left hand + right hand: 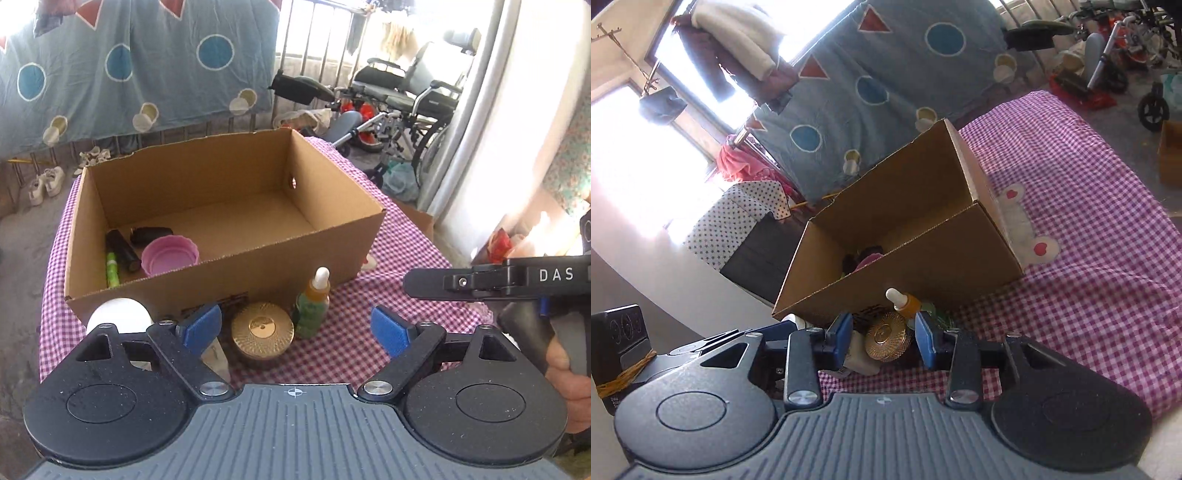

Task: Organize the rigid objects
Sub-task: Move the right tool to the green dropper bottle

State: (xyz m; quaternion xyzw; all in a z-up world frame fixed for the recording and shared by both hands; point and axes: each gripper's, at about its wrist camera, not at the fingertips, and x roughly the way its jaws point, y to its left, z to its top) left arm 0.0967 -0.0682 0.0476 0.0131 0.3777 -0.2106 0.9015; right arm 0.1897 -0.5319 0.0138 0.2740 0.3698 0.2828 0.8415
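An open cardboard box (229,273) stands on the pink checked tablecloth (399,295). Inside it lie a pink lid (170,255), a black tube (123,250), a green stick (112,268) and a dark object (151,233). In front of the box sit a gold round jar (262,334), a dropper bottle (313,304) and a white round object (119,314). My left gripper (297,328) is open, with the jar between its fingers. My right gripper (884,338) is open around the gold jar (887,335), apart from it, tilted. The dropper bottle (905,301) and the box (923,266) lie behind.
The right gripper's body (517,282) reaches in from the right in the left wrist view. A wheelchair (413,96) and shoes (46,182) stand on the floor beyond the table. A white patch with red hearts (1027,229) lies beside the box.
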